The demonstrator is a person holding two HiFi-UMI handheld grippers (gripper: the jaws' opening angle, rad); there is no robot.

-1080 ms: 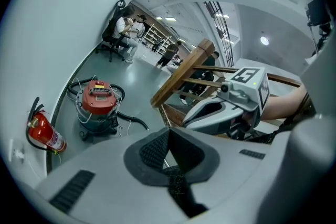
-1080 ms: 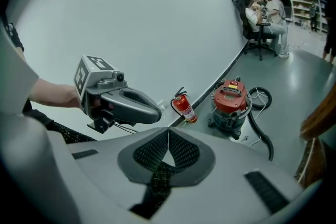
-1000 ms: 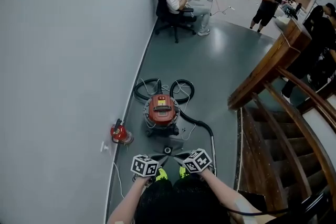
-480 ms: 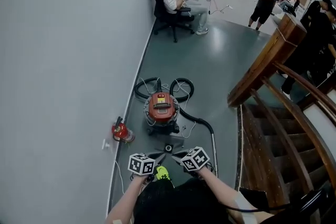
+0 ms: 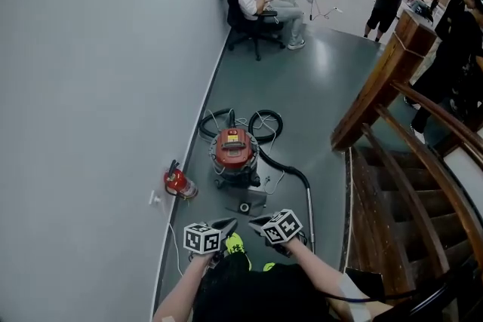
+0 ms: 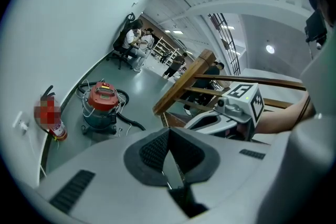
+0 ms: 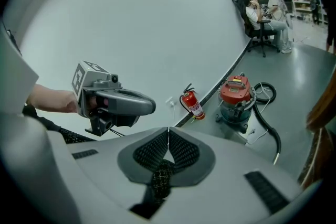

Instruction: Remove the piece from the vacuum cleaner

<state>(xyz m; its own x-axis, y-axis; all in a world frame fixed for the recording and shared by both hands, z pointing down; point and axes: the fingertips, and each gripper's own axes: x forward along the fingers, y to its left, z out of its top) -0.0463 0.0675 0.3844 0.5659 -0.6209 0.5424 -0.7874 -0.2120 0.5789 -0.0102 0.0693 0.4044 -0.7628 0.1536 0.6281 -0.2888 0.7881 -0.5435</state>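
Two closed grippers face one vacuum cleaner.

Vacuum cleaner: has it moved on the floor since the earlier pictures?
No. The vacuum cleaner keeps its place, right of the fire extinguisher; only the view shifted.
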